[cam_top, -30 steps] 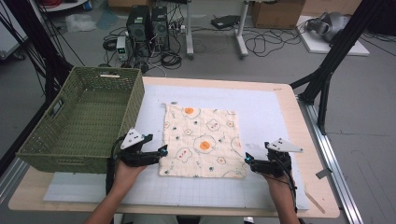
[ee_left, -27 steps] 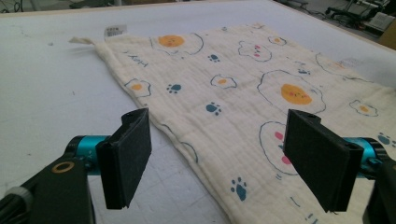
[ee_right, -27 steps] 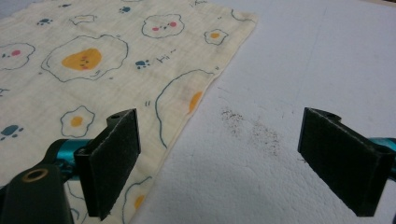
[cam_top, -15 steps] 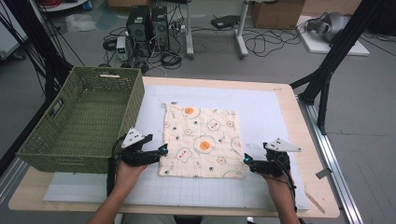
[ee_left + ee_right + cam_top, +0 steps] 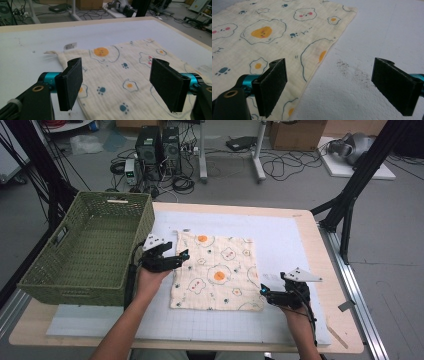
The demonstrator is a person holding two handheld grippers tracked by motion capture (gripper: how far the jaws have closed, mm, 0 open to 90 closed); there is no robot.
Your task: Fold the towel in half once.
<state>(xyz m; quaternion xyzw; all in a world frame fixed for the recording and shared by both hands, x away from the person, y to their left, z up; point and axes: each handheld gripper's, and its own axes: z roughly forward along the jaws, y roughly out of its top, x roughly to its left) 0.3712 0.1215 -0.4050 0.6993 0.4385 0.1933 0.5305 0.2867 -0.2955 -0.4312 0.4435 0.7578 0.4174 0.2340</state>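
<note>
Flat on the white mat [image 5: 280,235] of the table [image 5: 320,250] lies a cream cloth [image 5: 216,271] printed with fried eggs and blue paw marks. It is spread out square, with its left edge not far from the green woven basket [image 5: 85,252] that stands on the table's left side. A small white tag [image 5: 70,46] sticks out at the cloth's far left corner.

From above, the left gripper [image 5: 175,259] sits at the cloth's left edge, toward the far half of that edge, with the hand [image 5: 150,279] behind it coming up beside the basket. In the left gripper view its two black jaws stand wide apart and hold nothing; the cloth [image 5: 125,82] lies between and beyond them, with the left jaw over the cloth's edge and the right jaw over the printed middle.

The right gripper [image 5: 266,293] sits at the cloth's near right corner, just beside the hem. In the right gripper view its jaws are also wide apart and empty: the left jaw is above the cloth [image 5: 262,35], the right jaw above the bare mat [image 5: 372,37], and the cloth's right edge runs between them. A faint dark smudge [image 5: 352,70] marks the mat just off that edge.

The two grippers are well apart, one at each side of the cloth.
</note>
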